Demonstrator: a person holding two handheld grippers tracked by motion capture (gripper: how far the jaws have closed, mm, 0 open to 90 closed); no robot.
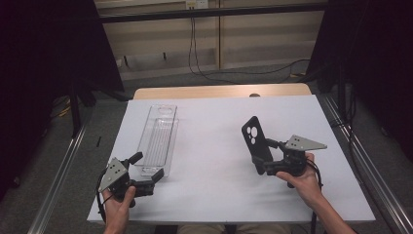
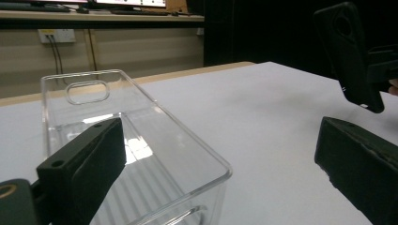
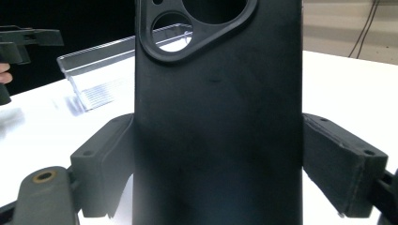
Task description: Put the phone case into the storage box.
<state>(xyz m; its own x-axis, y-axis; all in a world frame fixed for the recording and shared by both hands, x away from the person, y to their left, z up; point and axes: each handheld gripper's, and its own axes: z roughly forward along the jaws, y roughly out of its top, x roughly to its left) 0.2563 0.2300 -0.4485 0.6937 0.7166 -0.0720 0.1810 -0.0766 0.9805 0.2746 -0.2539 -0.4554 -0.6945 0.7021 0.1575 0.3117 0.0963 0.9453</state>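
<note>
Gripping the phone case [image 1: 256, 142] upright in your right tongs [image 1: 260, 163], you can carry it toward the tray [image 1: 158, 139]; your left tongs [image 1: 146, 168] gape at its end, steadying.

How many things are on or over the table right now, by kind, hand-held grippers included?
Clear plastic tray: 1
Black phone case: 1, clamped in the right hand-held gripper
Hand-held grippers: 2, counting the left hand-held gripper, whose jaws stand open at the tray's near end
Total: 4
</note>
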